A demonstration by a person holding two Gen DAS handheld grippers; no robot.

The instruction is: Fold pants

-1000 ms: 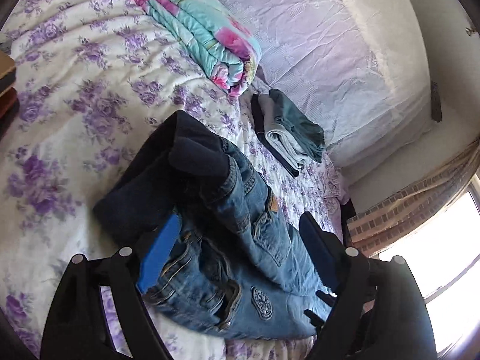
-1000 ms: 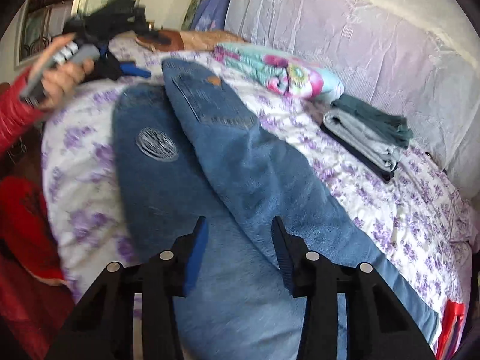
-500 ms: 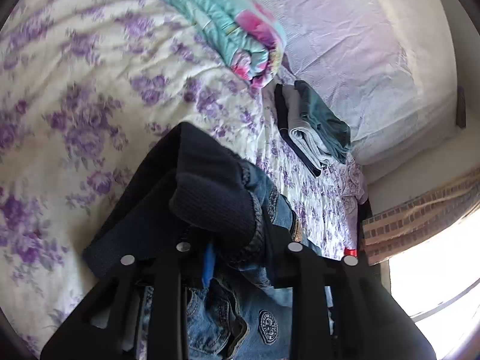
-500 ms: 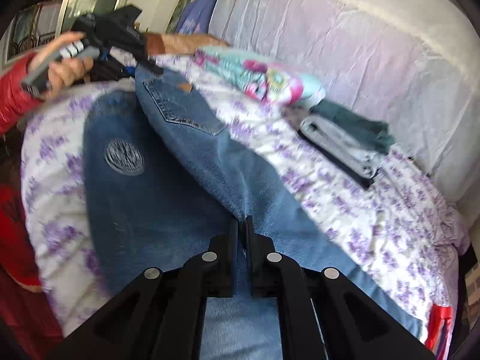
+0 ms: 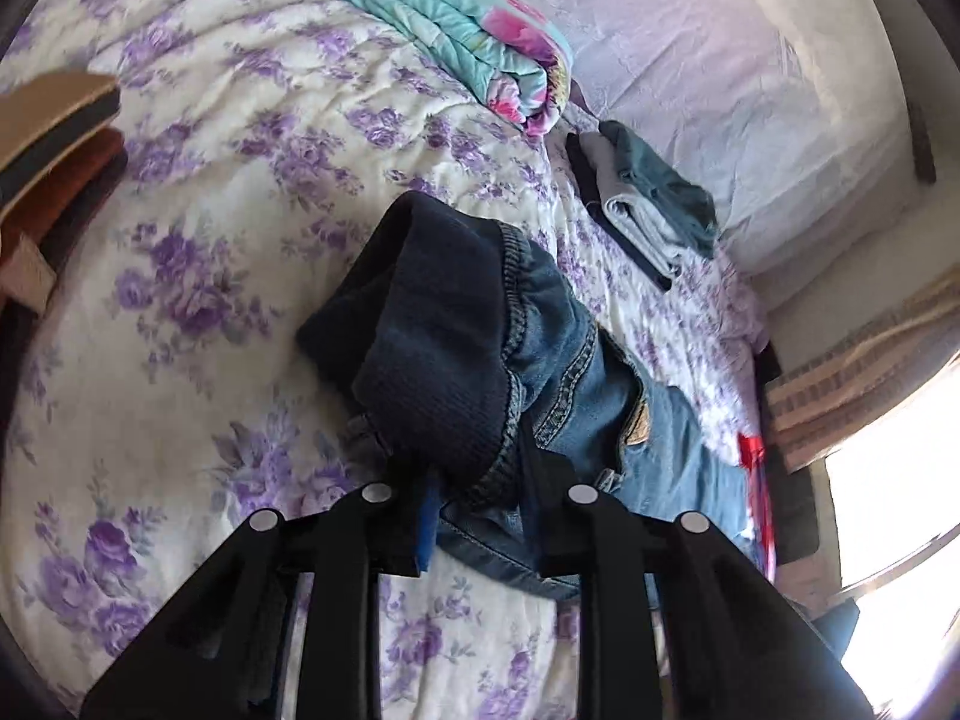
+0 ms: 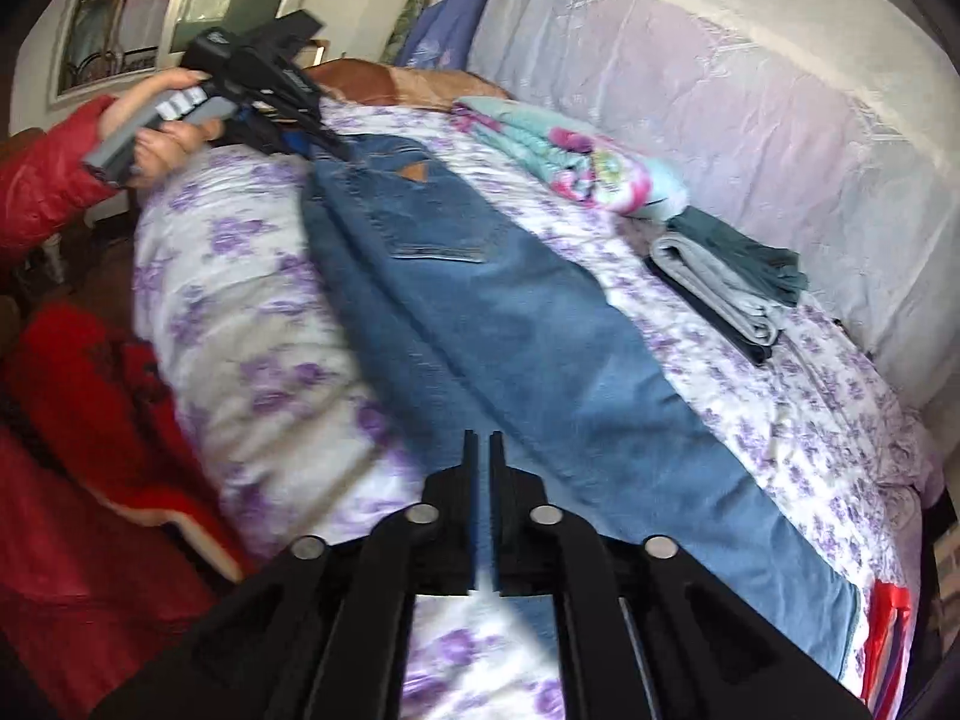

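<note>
Both hand-held grippers (image 5: pixel 474 516) (image 6: pixel 480 468) angle downward, clamping jeans (image 6: pixel 480 300).

Bare bedspread (image 5: pixel 198 252) left of jeans (image 5: pixel 540 324); folded stack (image 5: pixel 648 204) beyond.

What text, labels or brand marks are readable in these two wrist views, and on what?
None can be read.
Tan patch on the jeans: a label, any print blurred.
Same patch by the waistband: too small to read.
Light markings on the left gripper body: smeared, unreadable.
Bedspread, folded quilt, stack of folded clothes: patterns or plain cloth only, no writing.
</note>
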